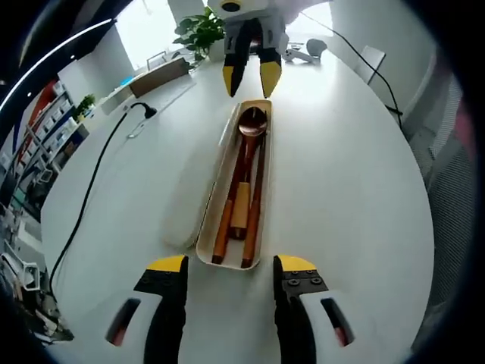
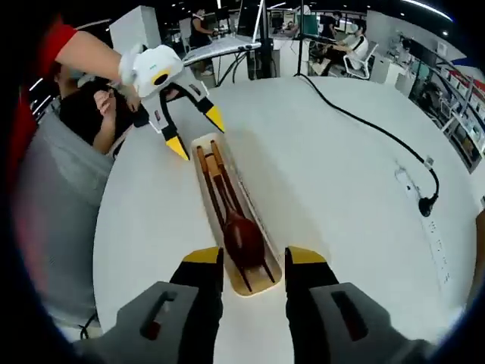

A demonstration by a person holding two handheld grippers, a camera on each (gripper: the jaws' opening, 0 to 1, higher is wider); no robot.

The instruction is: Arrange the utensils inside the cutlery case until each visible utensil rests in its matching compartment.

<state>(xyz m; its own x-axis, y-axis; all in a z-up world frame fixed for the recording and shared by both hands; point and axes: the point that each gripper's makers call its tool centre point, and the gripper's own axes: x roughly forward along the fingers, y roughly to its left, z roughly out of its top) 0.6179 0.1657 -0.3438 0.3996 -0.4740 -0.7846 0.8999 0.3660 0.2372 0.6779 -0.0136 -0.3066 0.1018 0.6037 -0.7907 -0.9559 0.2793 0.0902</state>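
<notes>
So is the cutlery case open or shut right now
Open. The cutlery case lies with no lid on it, and the wooden spoon and chopsticks inside are in plain sight. Both tongs hover at its ends, apart from it.

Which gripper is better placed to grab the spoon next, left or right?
Right, likely. The right gripper sits open astride the bowl end of the wooden spoon in the cutlery case. The left gripper is open at the handle end, just short of the case.

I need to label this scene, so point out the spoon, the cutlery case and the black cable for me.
spoon [image 2: 244, 236], right gripper view, on its bowl.
cutlery case [image 1: 214, 205], left gripper view, on its long side wall.
black cable [image 1: 89, 193], left gripper view, on its middle stretch across the table.
</notes>
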